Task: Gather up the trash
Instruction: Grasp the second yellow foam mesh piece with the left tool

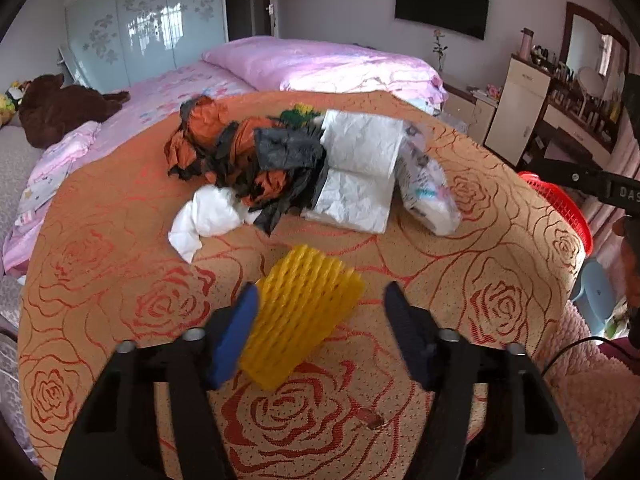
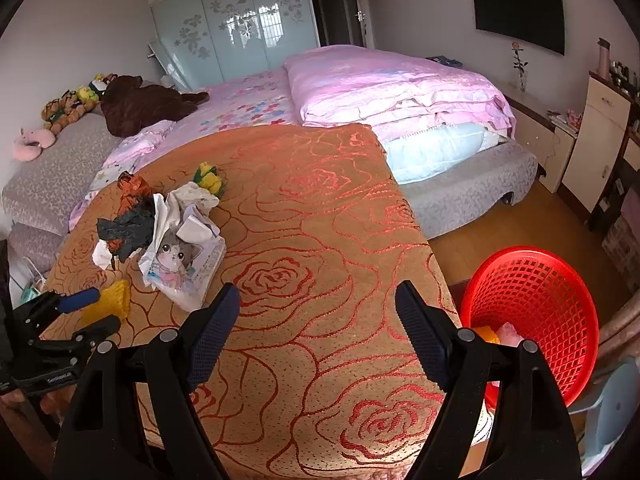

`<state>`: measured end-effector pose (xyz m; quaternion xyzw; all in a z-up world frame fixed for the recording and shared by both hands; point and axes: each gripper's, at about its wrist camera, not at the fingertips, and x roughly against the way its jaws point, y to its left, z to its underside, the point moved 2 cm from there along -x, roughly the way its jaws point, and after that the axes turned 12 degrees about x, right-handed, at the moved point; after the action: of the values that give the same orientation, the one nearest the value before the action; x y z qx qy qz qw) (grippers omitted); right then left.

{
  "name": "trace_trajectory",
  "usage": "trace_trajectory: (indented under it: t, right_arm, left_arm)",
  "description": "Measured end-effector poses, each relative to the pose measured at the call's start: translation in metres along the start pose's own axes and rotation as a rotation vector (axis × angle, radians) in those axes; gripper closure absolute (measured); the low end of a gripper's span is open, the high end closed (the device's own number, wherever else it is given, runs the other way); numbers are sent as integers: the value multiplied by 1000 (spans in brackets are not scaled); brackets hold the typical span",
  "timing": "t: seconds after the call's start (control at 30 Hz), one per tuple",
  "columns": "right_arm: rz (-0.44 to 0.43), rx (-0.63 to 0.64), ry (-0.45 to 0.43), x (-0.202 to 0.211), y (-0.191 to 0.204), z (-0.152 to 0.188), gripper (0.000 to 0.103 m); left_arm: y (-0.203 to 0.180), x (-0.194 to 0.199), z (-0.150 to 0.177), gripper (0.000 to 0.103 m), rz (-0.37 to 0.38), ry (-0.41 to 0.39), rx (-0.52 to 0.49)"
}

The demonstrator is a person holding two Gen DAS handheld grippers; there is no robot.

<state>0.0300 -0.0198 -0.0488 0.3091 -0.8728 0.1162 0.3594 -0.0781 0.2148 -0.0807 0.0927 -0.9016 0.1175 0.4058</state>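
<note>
Left wrist view: left hand-held gripper (image 1: 320,312) was unclenched astride yellow foam net (image 1: 304,316), w/ only one pad touching; net could skid sideways. Right hand-held gripper (image 2: 318,320) gaped, empty.

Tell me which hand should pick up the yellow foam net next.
Left. The left gripper already straddles the foam net, one pad against it. The right gripper hangs open over bare cloth near the red basket.

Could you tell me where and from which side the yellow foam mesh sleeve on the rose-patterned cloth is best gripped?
Probably across its narrow width, from above. The yellow foam mesh sleeve lies flat with its long axis running diagonally, and the left gripper already straddles its near end; soft foam should squash between the fingers.
</note>
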Motion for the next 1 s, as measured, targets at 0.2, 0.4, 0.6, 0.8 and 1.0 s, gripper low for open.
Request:
trace_trajectory:
  t: [0.2, 0.4, 0.6, 0.8, 1.0]
  right_arm:
    - [-3, 19, 7, -2, 5, 0, 26]
    - [-10, 46, 14, -7, 14, -3, 26]
    - [-44, 62, 17, -14, 25, -8, 26]
    - [-99, 91, 9, -23, 43, -18, 26]
    - [-169, 113, 24, -40, 66, -28, 26]
  left_arm:
    - [13, 3, 0, 67, -6, -17, 41]
    - [16, 4, -2, 86, -21, -37, 69]
    - [26, 11, -8, 93, -30, -58, 125]
    - [33, 21, -14, 93, -44, -85, 175]
    - [30, 27, -15, 93, -37, -99, 180]
